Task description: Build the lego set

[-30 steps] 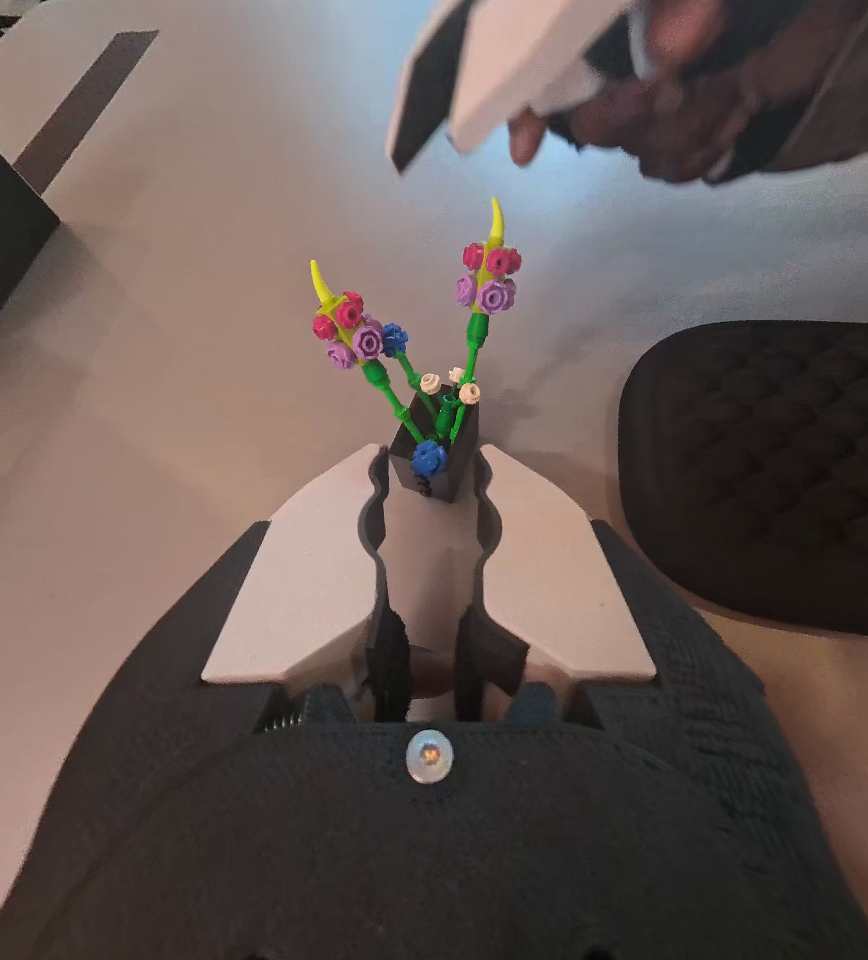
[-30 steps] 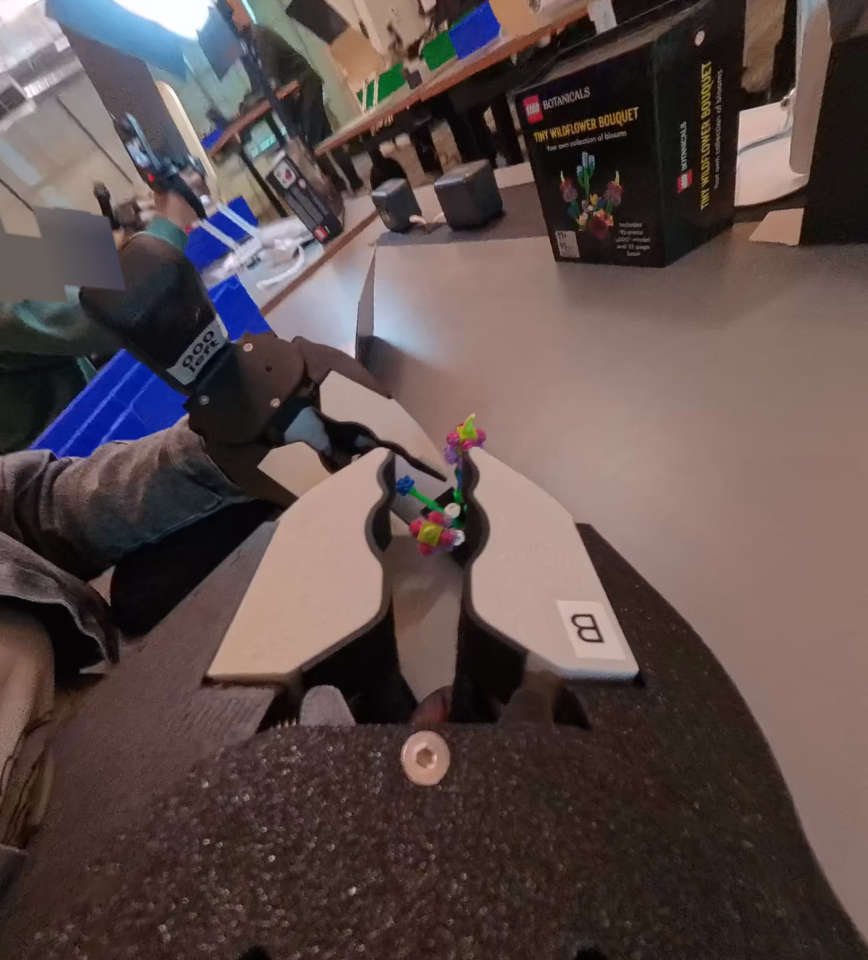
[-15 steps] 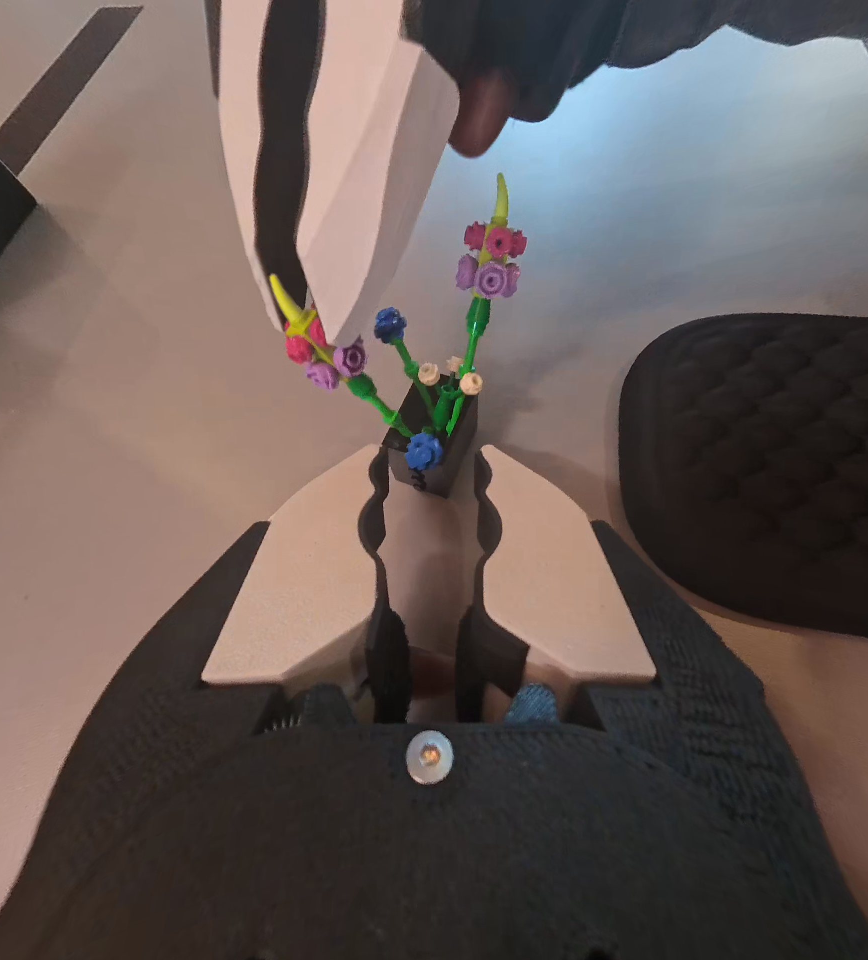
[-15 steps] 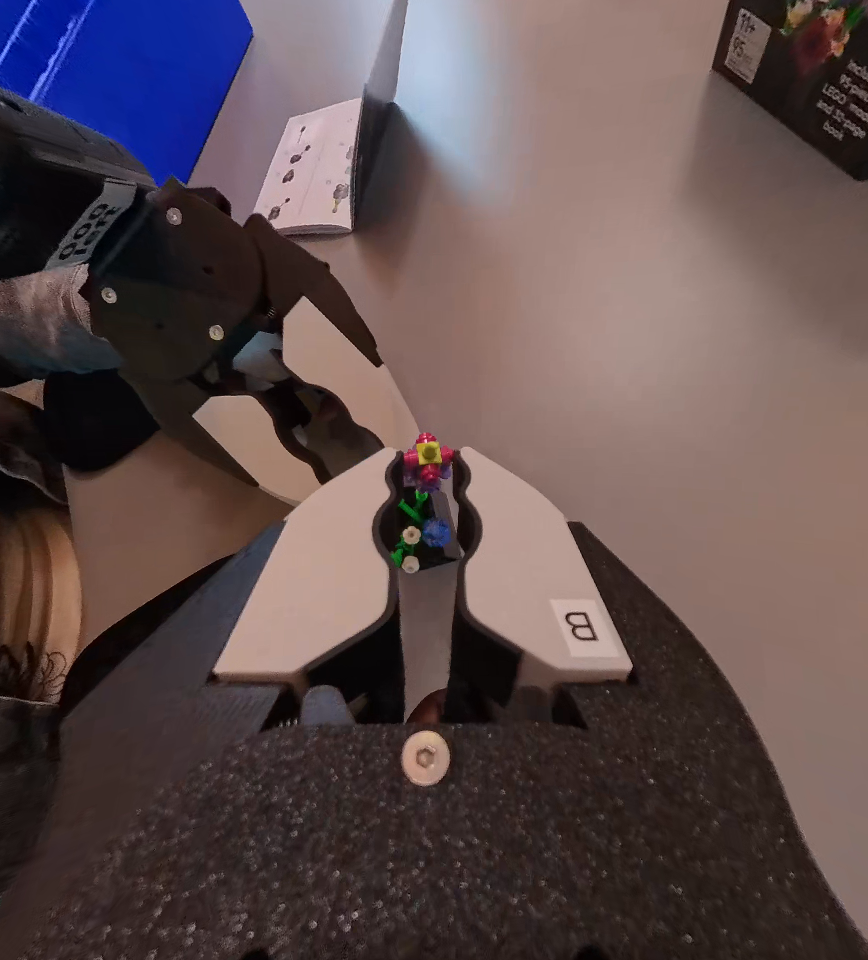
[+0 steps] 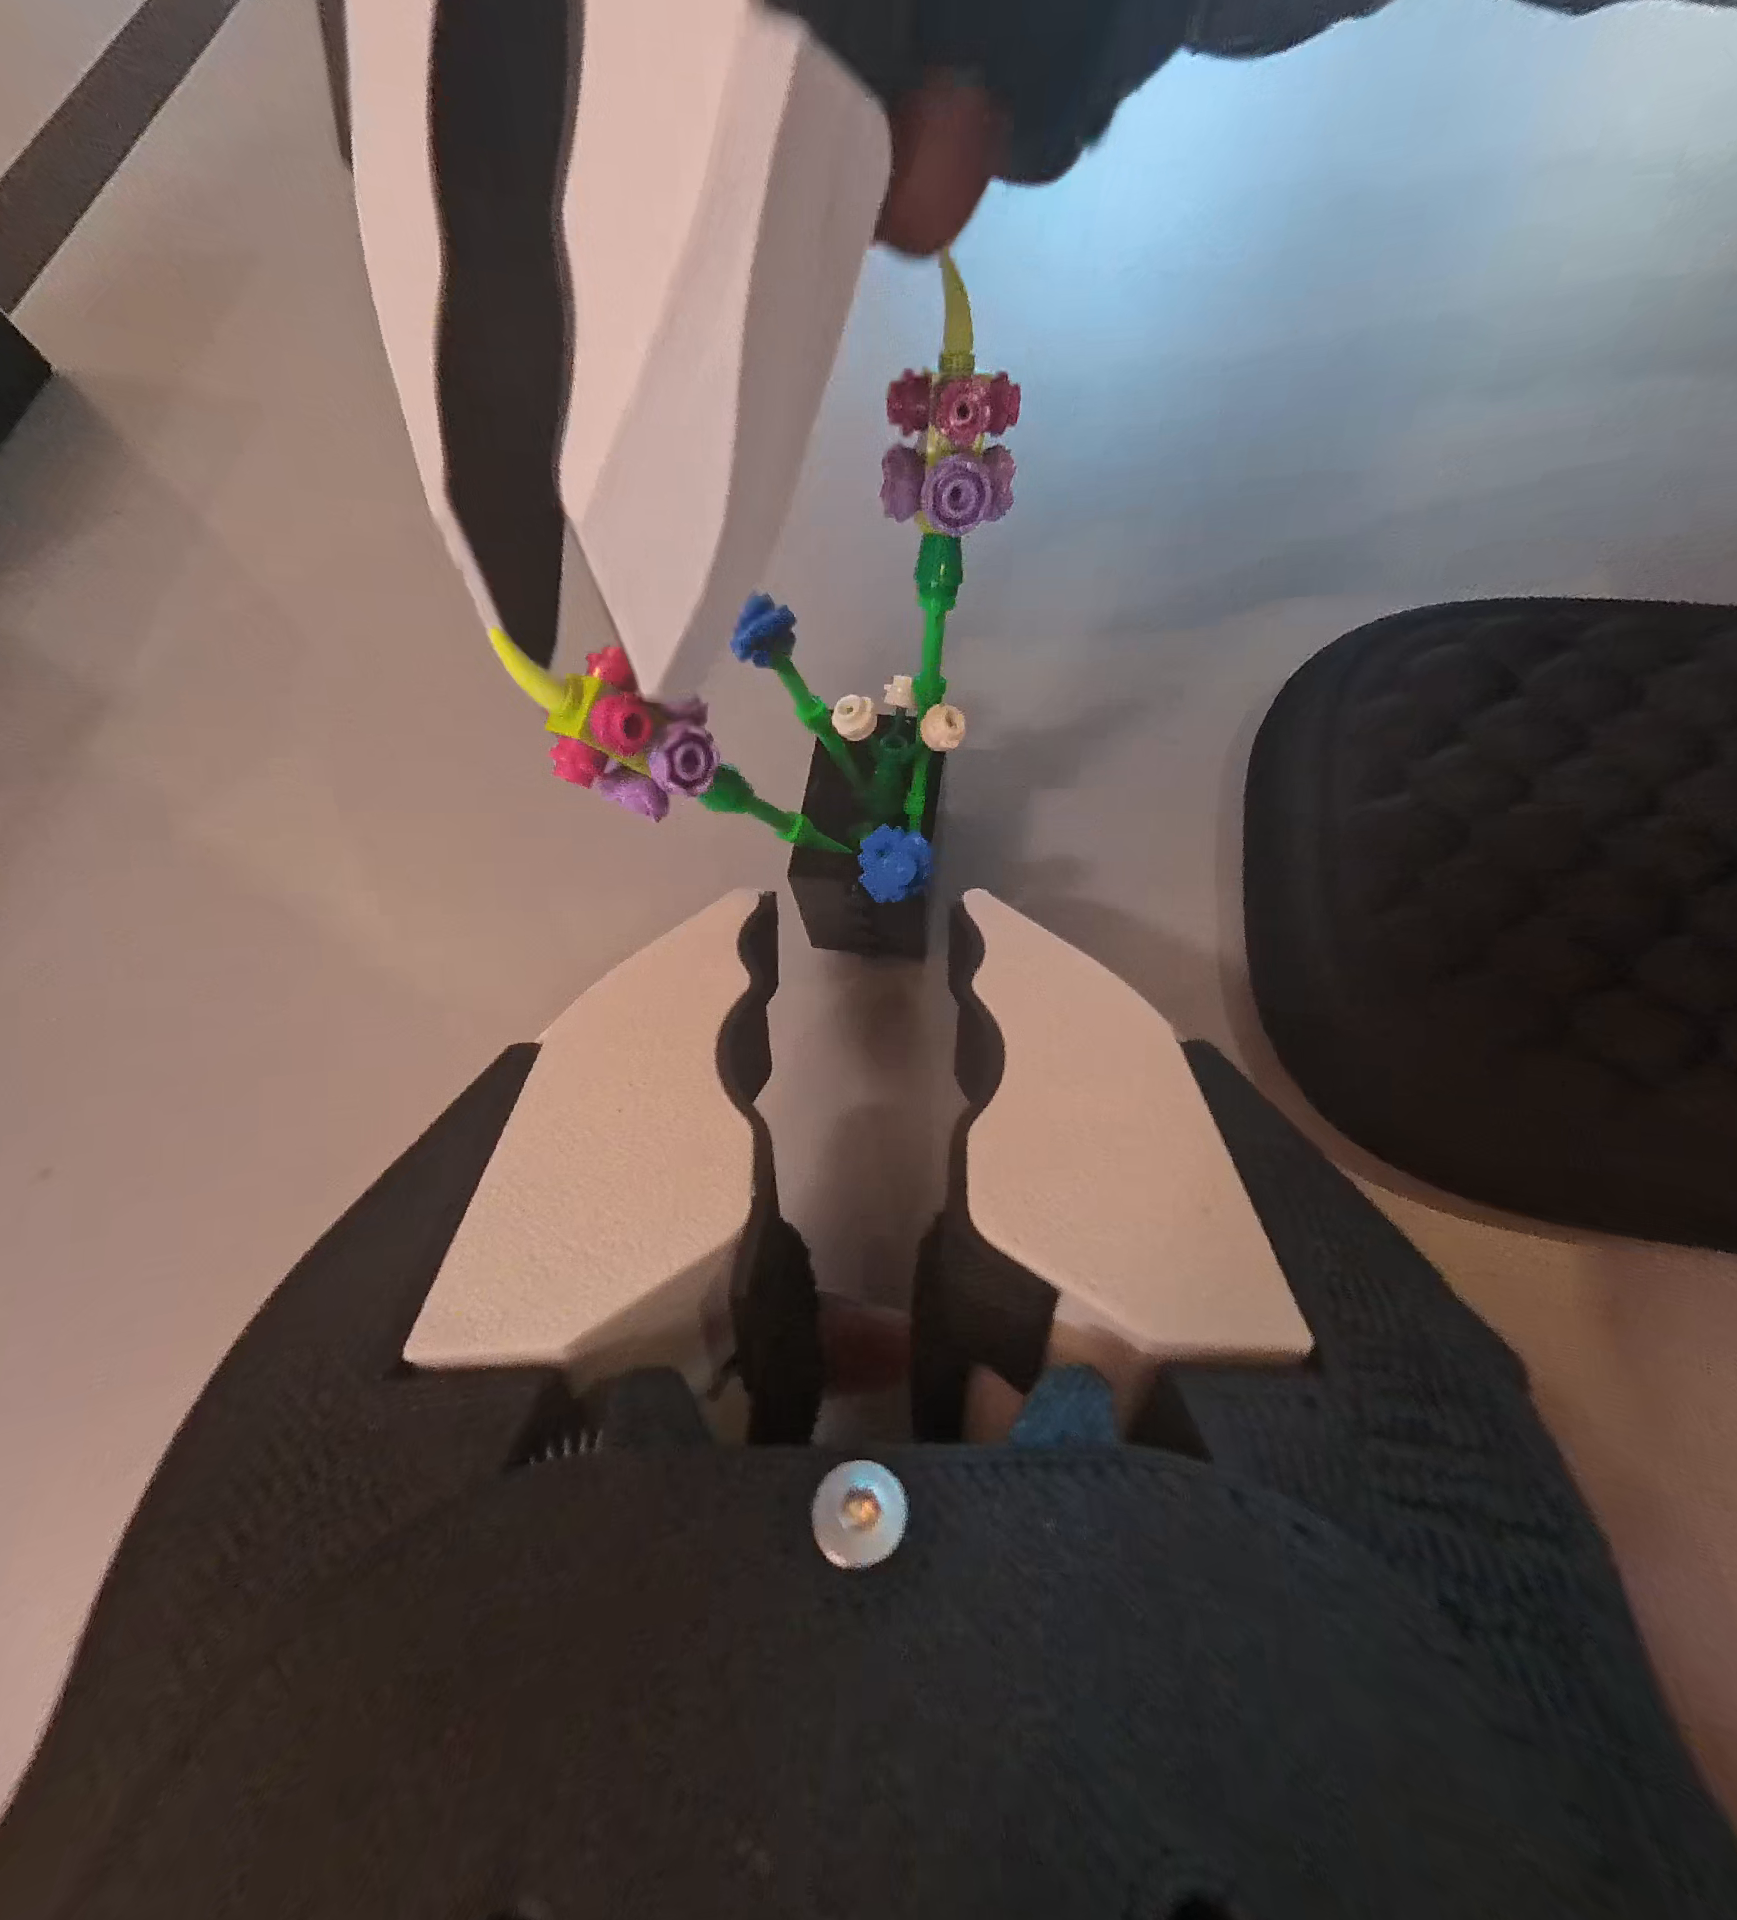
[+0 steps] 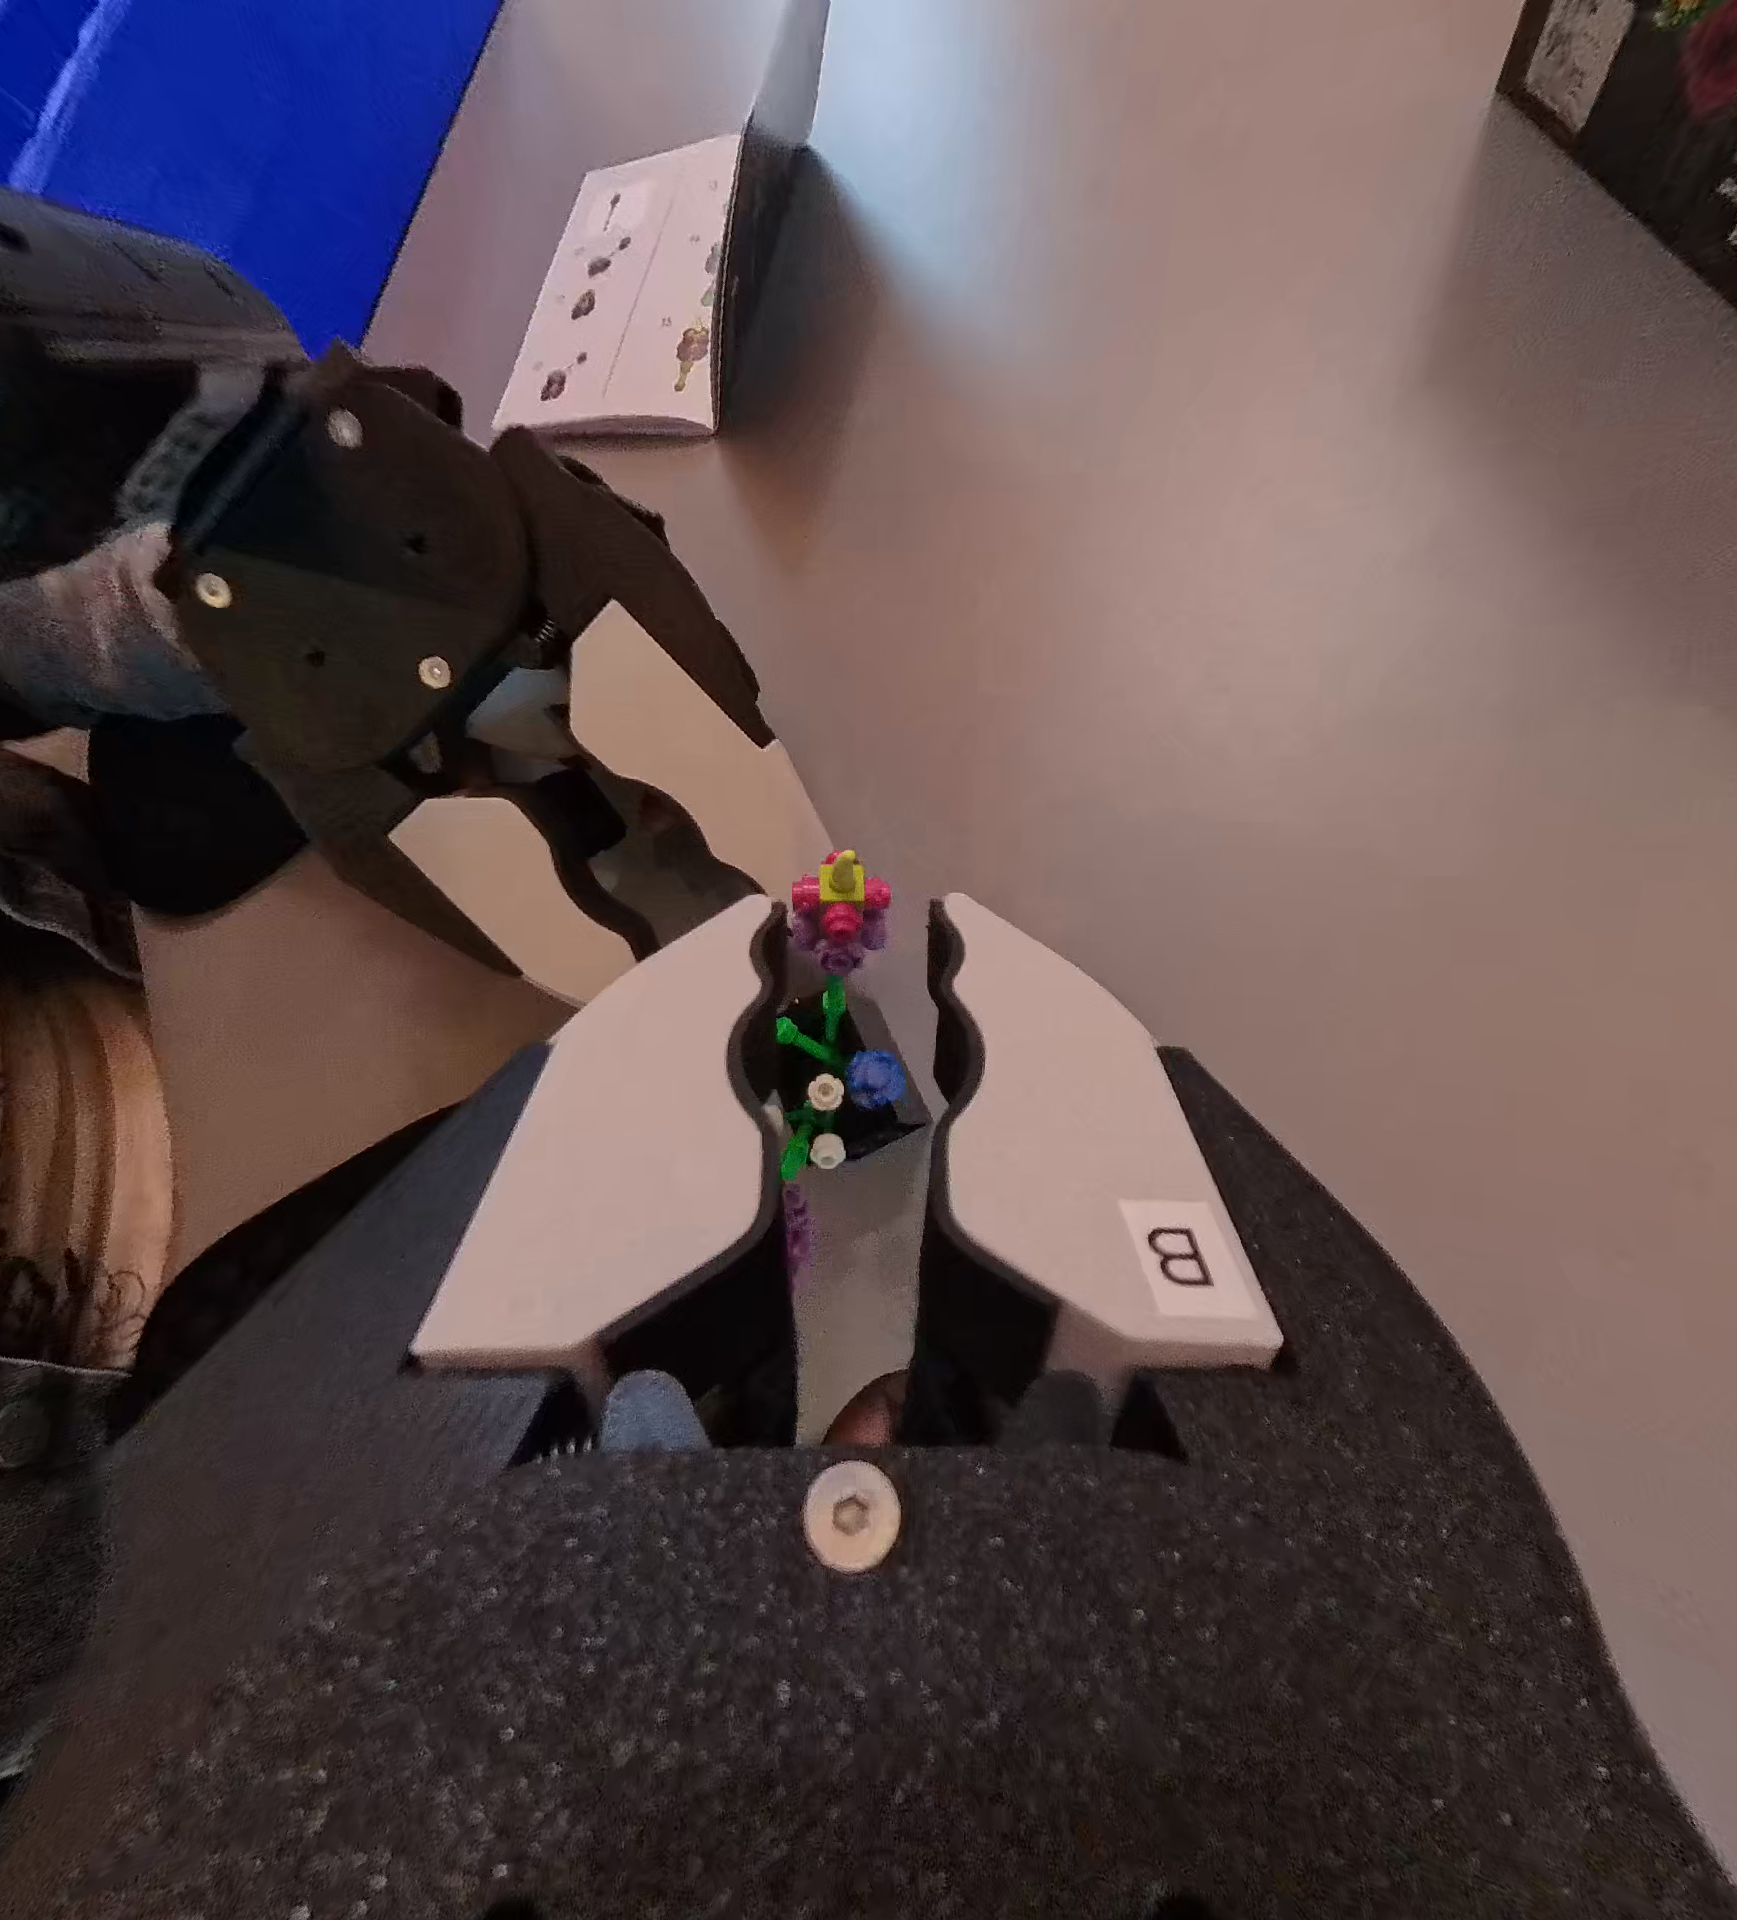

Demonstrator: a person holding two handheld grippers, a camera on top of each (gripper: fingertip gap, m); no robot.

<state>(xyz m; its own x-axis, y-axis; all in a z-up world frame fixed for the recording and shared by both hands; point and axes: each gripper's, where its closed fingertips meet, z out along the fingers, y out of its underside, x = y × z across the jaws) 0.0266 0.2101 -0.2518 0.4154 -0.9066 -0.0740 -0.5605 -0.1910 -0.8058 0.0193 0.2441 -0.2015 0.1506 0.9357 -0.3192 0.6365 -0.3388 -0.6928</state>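
A black lego vase [image 5: 822, 894] stands on the grey table and holds several flower stalks. My left gripper [image 5: 859, 909] is open, and its tips flank the vase's base with thin gaps. My right gripper [image 6: 853, 914] is open and points down at the vase [image 6: 895, 1122] from above. The left pink-and-purple stalk head with a yellow tip [image 6: 838, 904] sits between its tips. In the left wrist view the right gripper [image 5: 573, 644] touches that stalk head [image 5: 635, 738], which leans low to the left. The other tall stalk [image 5: 952, 457] stands upright. Blue [image 5: 895, 862] and white [image 5: 853, 717] blooms sit lower.
A black quilted mat [image 5: 1550, 914] lies right of the vase. An open instruction booklet [image 6: 635, 301], a black lego box [image 6: 1695, 156] and a blue bin [image 6: 199, 125] lie farther off. The left gripper's black body [image 6: 344, 623] and a person's sleeve [image 6: 12, 831] are close on the left. There is about 6 cm between the tips of the two grippers.
The right gripper came down from high above onto the left stalk, which now leans lower to the left. The left gripper and the vase stayed put.
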